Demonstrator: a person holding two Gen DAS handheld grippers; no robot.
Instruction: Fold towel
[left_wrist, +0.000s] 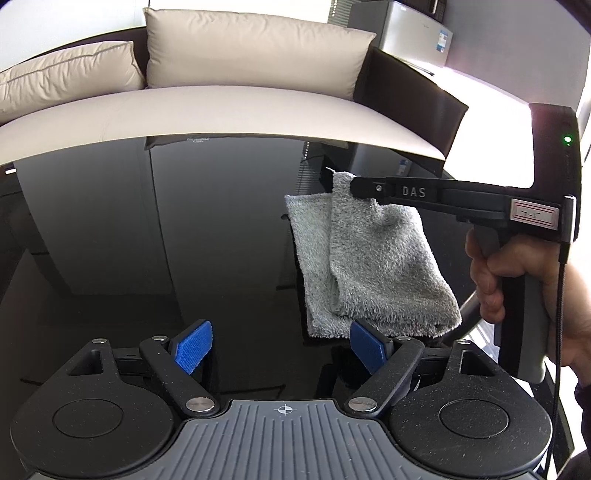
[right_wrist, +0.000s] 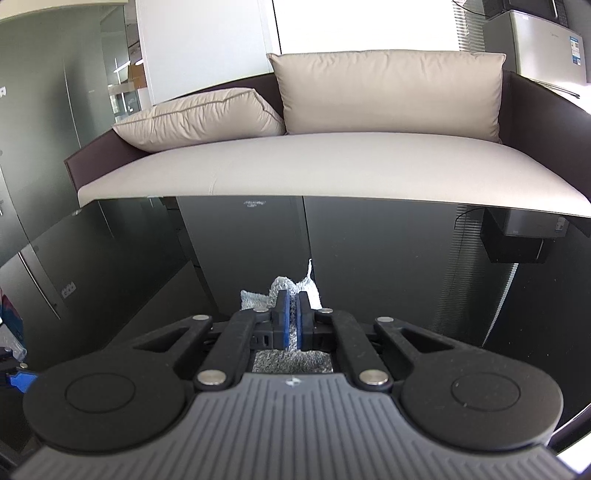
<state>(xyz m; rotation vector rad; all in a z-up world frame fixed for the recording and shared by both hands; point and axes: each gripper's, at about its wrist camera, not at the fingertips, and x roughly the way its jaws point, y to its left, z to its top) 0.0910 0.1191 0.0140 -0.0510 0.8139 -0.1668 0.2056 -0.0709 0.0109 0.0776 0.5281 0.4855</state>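
A small grey towel (left_wrist: 373, 266) lies partly folded on the glossy black table (left_wrist: 147, 240). My right gripper (left_wrist: 351, 184) reaches in from the right and is shut on an upper corner of the towel, holding it lifted. In the right wrist view the right gripper (right_wrist: 294, 314) has its blue pads pressed on grey towel fabric (right_wrist: 291, 286). My left gripper (left_wrist: 280, 347) is open and empty, just in front of the towel's near edge, its right blue pad (left_wrist: 367, 347) close to the towel.
A beige sofa (left_wrist: 221, 110) with cushions (left_wrist: 255, 51) stands behind the table's far edge. A grey cabinet (left_wrist: 402, 29) is at the back right. The person's hand (left_wrist: 491, 273) holds the right gripper handle at the right.
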